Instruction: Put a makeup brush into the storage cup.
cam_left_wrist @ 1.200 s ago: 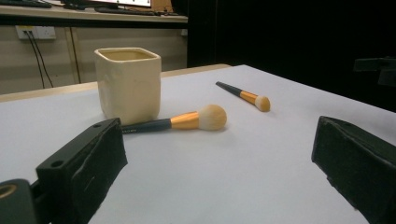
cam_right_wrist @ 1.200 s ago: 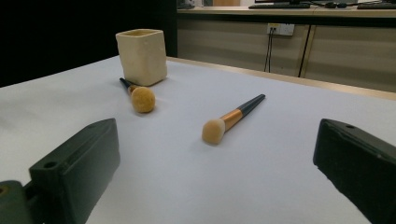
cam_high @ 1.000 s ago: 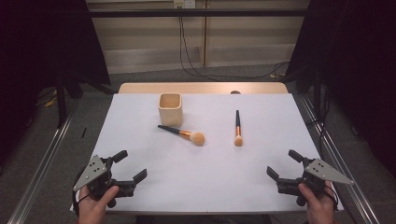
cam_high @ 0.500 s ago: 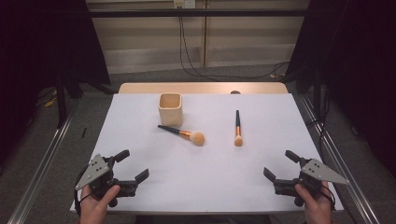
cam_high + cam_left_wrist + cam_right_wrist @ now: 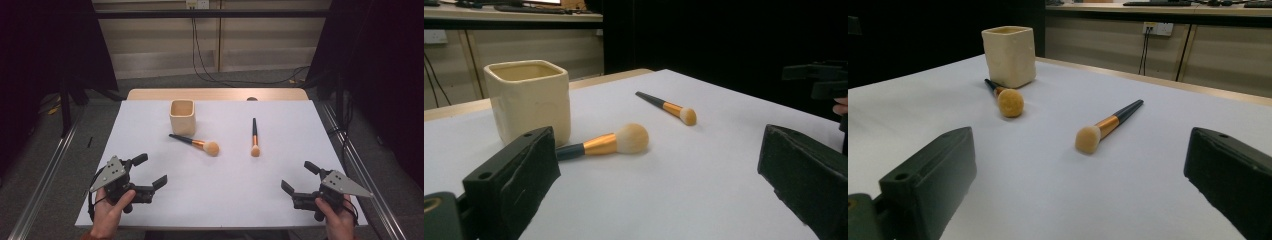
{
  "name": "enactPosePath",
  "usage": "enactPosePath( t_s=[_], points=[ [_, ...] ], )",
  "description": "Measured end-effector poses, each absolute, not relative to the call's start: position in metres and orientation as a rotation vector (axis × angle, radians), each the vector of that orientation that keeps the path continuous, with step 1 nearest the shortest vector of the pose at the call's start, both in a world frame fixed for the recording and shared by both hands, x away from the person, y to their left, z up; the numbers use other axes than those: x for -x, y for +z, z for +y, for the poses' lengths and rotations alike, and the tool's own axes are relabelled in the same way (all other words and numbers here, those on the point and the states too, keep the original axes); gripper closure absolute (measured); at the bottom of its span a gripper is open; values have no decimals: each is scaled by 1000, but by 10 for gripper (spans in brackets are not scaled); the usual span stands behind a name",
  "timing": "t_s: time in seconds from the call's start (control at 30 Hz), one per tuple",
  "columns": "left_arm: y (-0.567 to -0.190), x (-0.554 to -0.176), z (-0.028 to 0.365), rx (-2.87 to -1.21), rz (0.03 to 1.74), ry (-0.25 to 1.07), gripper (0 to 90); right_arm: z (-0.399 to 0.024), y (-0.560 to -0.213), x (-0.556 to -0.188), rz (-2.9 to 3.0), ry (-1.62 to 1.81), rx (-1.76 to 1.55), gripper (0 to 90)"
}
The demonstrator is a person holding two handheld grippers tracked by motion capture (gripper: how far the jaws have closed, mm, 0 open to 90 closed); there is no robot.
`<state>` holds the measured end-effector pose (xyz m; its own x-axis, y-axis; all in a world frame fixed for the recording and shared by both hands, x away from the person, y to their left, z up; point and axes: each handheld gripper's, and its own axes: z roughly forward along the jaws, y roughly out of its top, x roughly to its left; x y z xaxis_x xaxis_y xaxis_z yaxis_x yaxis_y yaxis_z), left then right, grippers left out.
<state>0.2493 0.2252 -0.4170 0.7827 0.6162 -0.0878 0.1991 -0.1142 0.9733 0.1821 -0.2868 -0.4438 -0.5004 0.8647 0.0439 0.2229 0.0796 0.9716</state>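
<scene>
**Two brushes, both tools apart**

High view: left tool [image 5: 148, 172] and right tool [image 5: 299, 176] gape at the near edge of the white worktop [image 5: 235, 190]. Round-headed black-and-gold brush [image 5: 196, 144] lies slantwise beside the cream square ceramic cup [image 5: 182, 116], nearer the left tool; slim flat-headed black-and-gold brush [image 5: 254, 137] points lengthwise away, nearer the right.

Left gripper view: round-headed brush ahead, head rightward, handle end hidden, probably just short of the cup.

Right gripper view: slim brush straight ahead, bristles nearest.

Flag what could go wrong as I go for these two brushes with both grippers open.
1. The rounder brush lies with its handle tip close beside the cup; the left gripper could nudge the cup while reaching in.
2. Both brushes lie flat on the white table cover; their thin round handles may roll or slip from the jaws.
3. The slimmer brush points its bristles toward the right gripper, so a straight approach may crush them.
</scene>
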Motion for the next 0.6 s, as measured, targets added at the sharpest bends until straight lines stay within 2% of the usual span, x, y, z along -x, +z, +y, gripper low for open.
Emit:
enactPosePath(
  t_s=[0.4, 0.6],
  points=[
    [-412, -270, 213, -1750, 613, 389, 27, -286, -444, -184, 1797, 1446, -1075, 1],
    [-406, -276, 207, -1722, 603, 409, 24, -286, -444, -184, 1805, 1450, -1070, 0]
  ],
)
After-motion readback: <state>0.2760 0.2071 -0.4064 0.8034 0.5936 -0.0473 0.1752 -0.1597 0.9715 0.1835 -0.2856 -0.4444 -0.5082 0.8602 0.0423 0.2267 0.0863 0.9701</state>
